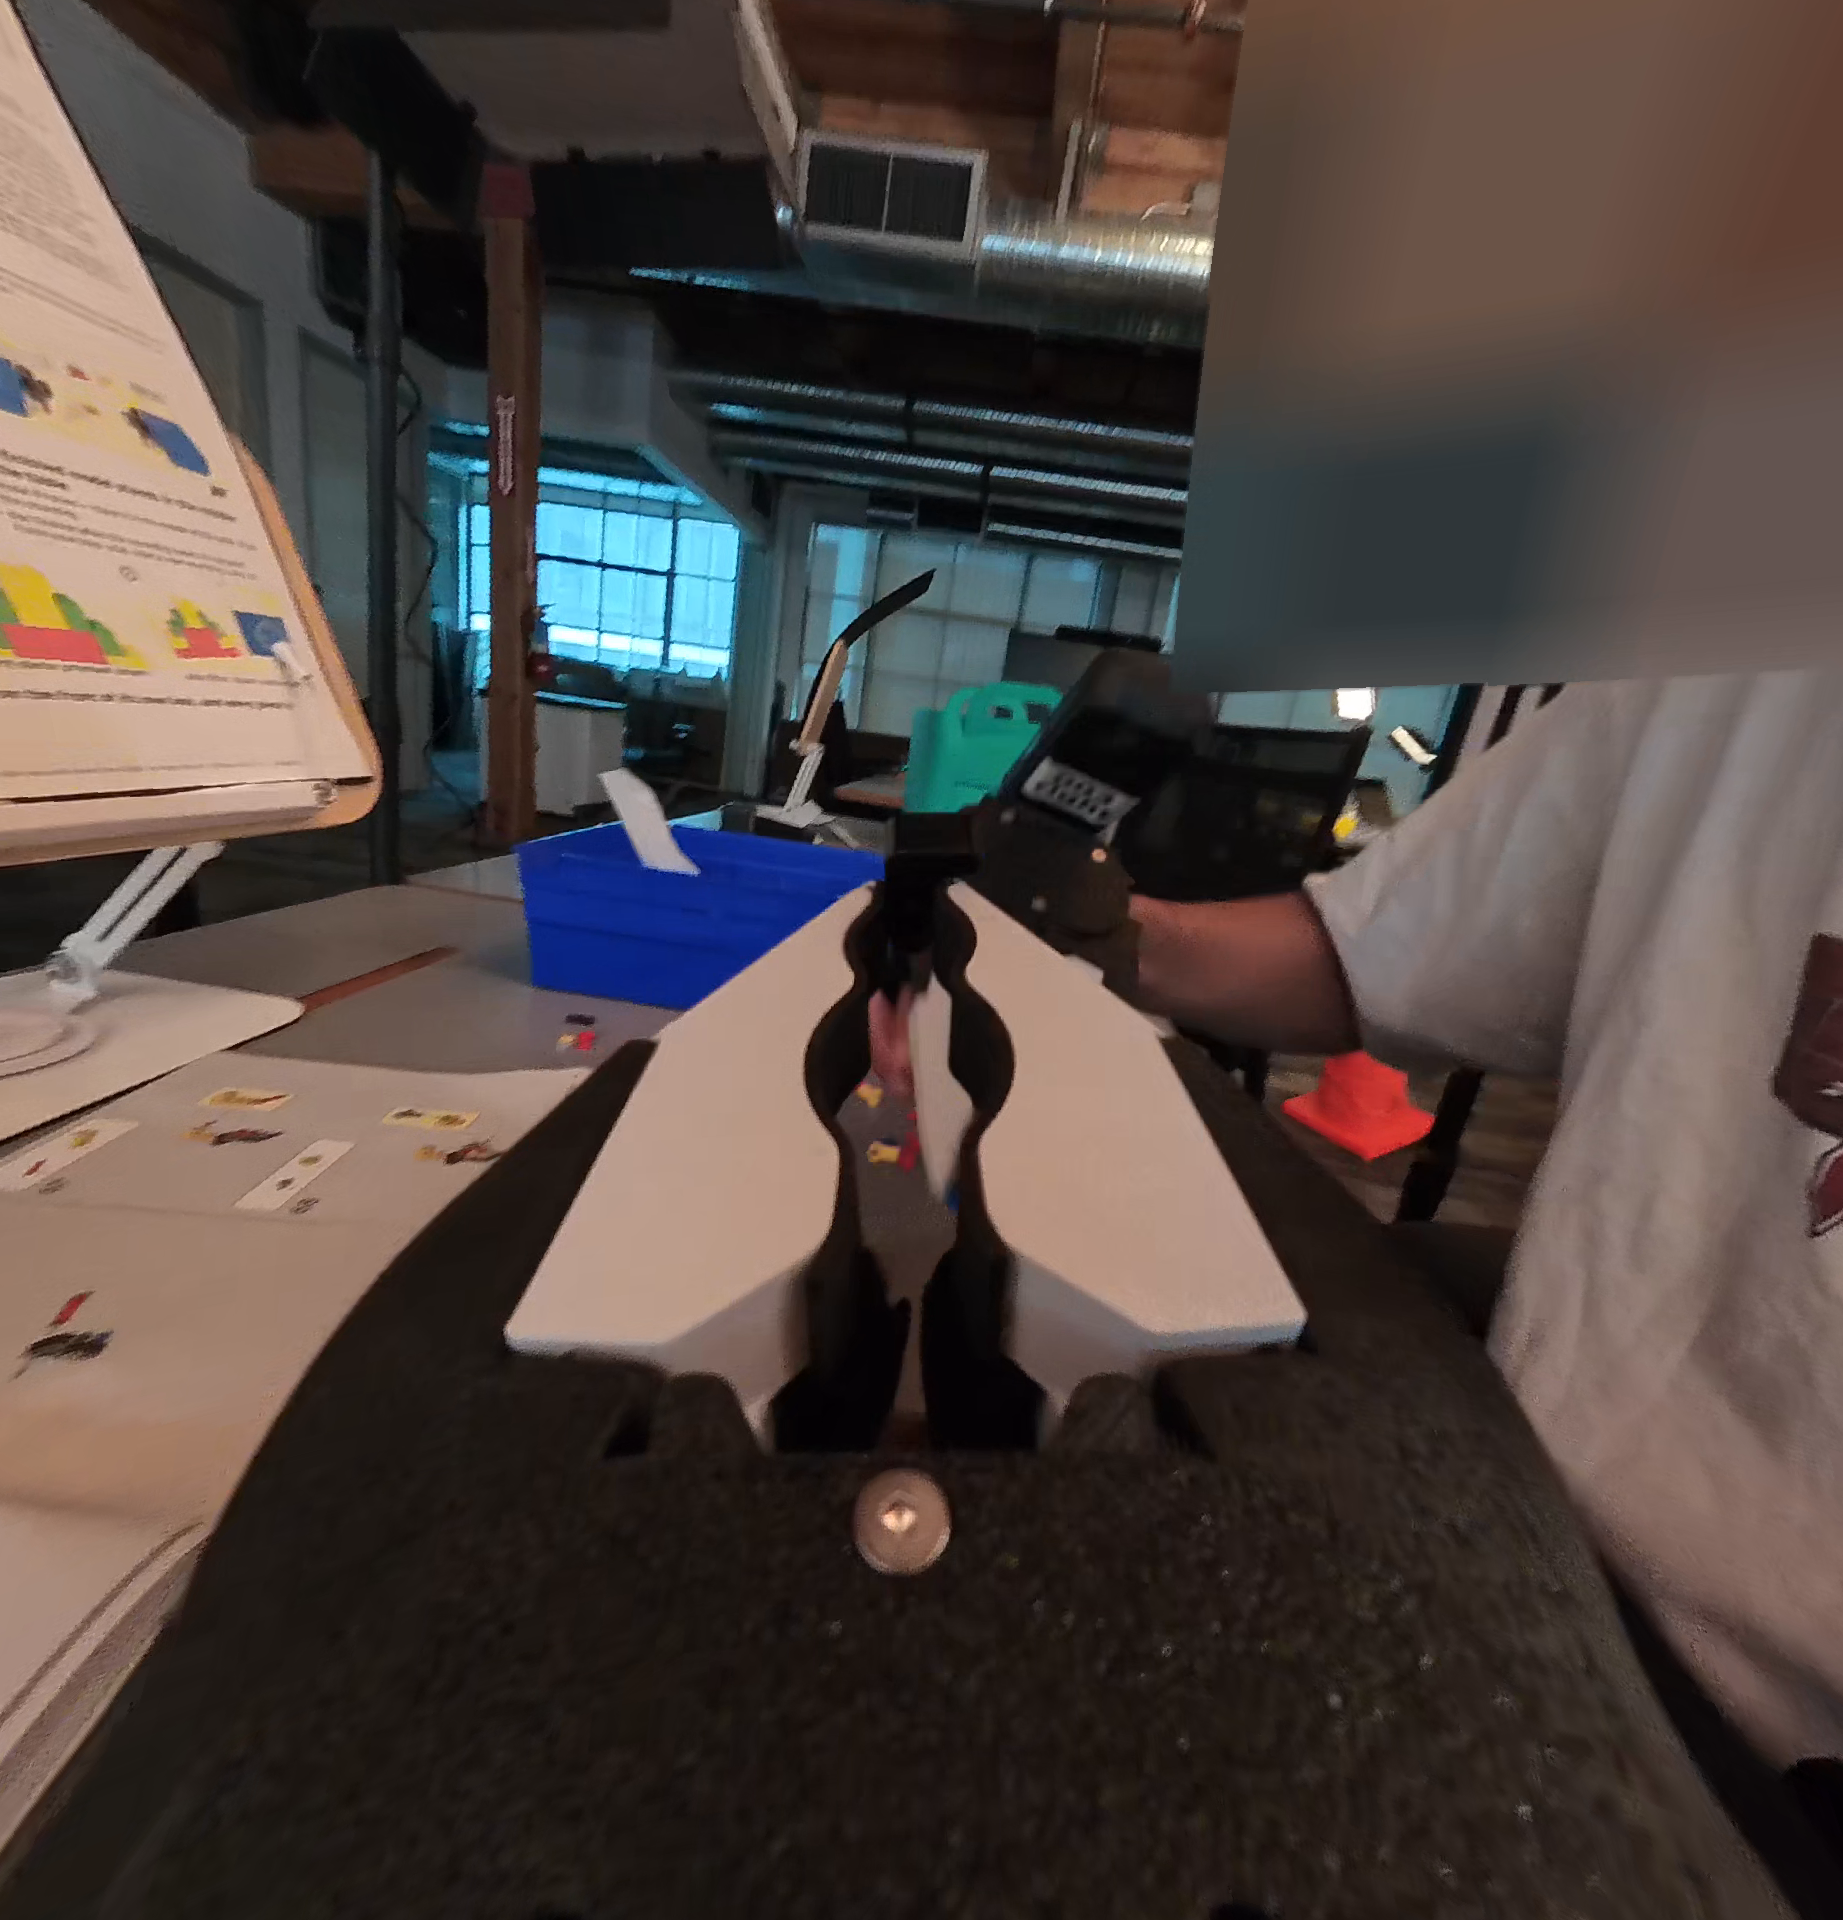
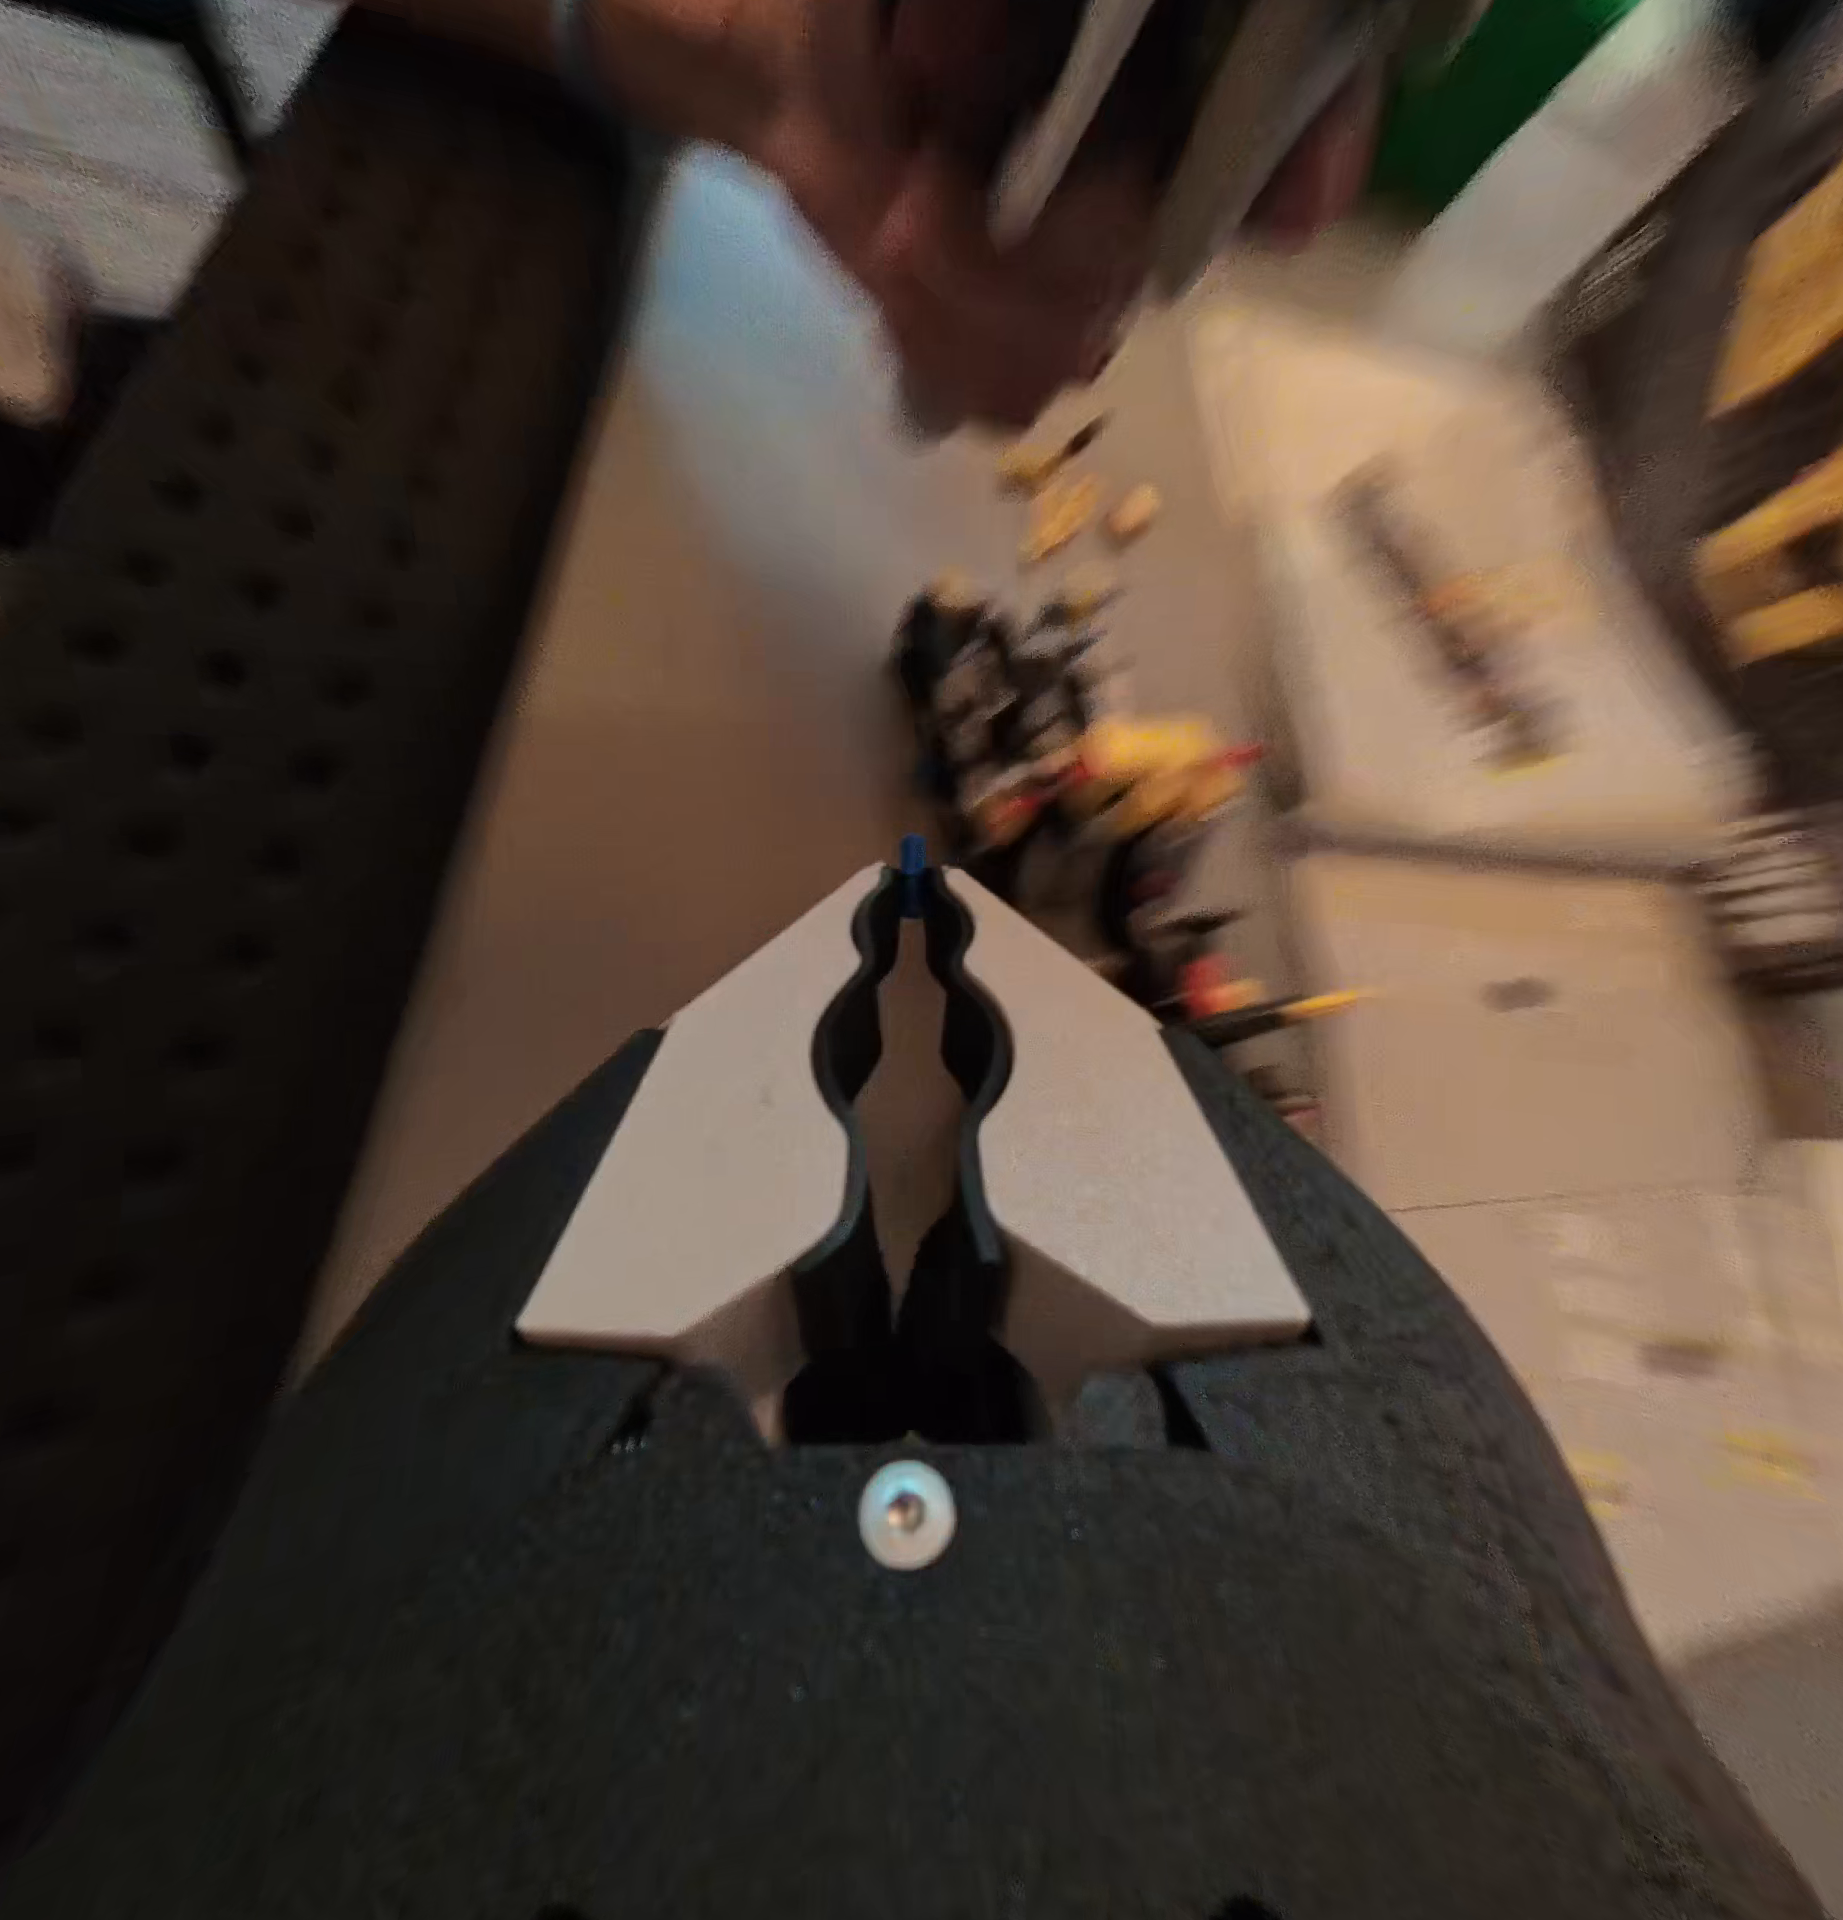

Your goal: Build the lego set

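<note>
The left hand-held gripper (image 1: pixel 909 914) is raised above the surface (image 1: pixel 397 997), its white fingers (image 1: pixel 730 1091) nearly together at the tips around a small black piece (image 1: pixel 909 925). Just past those tips, the right hand-held gripper (image 1: pixel 1156 790) shows in the left wrist view, held in a hand (image 1: pixel 1062 894) and very close to the black piece.

In the right wrist view, the right hand-held gripper (image 2: pixel 912 878) is pinched on a small blue piece (image 2: pixel 912 857) poking out at the tips. That view is heavily blurred. Beyond the tips a pile of black, yellow and red pieces (image 2: pixel 1052 748) lies on the surface.

Far left stands an instruction sheet (image 1: pixel 96 520). A blue bin (image 1: pixel 668 914) sits at the far side. More loose pieces (image 1: pixel 579 1034) lie near it.
</note>
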A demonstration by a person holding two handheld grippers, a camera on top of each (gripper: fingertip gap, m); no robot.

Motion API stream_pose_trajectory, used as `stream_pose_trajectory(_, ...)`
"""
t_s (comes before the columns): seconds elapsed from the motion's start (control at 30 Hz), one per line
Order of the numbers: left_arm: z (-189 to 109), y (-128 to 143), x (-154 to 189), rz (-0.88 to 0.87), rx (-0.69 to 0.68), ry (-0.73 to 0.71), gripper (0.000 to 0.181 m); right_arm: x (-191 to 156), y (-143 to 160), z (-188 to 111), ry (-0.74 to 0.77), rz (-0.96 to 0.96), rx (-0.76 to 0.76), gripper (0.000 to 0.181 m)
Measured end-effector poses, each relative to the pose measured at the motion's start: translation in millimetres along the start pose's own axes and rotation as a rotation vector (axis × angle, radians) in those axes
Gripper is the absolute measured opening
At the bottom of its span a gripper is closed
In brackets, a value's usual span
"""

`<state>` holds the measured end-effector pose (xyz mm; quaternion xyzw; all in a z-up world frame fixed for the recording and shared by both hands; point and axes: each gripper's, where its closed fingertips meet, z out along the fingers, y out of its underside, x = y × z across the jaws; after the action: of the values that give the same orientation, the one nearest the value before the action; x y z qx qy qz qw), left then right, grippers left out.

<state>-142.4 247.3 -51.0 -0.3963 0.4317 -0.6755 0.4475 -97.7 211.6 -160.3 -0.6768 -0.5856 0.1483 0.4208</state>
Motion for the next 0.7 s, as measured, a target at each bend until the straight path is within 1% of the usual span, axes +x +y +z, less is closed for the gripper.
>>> stream_pose_trajectory(0.07, 0.0, -3.5, 3.8, -0.034, 0.034, 0.031, 0.007, 30.4, -39.6, -19.4, 0.267, -0.169, 0.035, 0.003)
stream_pose_trajectory(0.13, 0.9, -3.6, 6.3, -0.04, 0.048, 0.049, 0.007, 44.4, -66.3, -34.5, 0.46, -0.3, 0.014, 0.004)
stream_pose_trajectory(0.17, 1.7, -2.3, 7.2, -0.026, 0.044, 0.049, 0.007, 46.4, -73.2, -37.1, 0.52, -0.352, -0.016, 0.004)
stream_pose_trajectory(0.23, 4.0, 1.4, 10.9, 0.02, 0.021, 0.052, 0.007, 45.8, -80.8, -35.9, 0.582, -0.409, -0.06, 0.004)
stream_pose_trajectory(0.27, 5.1, 2.8, 13.6, 0.038, 0.012, 0.057, 0.007, 44.1, -84.3, -34.4, 0.597, -0.43, -0.066, 0.003)
stream_pose_trajectory(0.43, 8.7, 7.2, 25.1, 0.096, -0.018, 0.09, 0.007, 34.3, -90.3, -30.6, 0.559, -0.438, -0.064, 0.004)
stream_pose_trajectory(0.6, 12.2, 17.4, 29.3, 0.172, -0.077, 0.088, 0.007, 30.2, -94.1, -30.9, 0.569, -0.505, -0.135, 0.004)
stream_pose_trajectory(0.7, 12.8, 22.7, 28.1, 0.2, -0.107, 0.079, 0.007, 28.4, -89.5, -28.0, 0.56, -0.526, -0.191, 0.004)
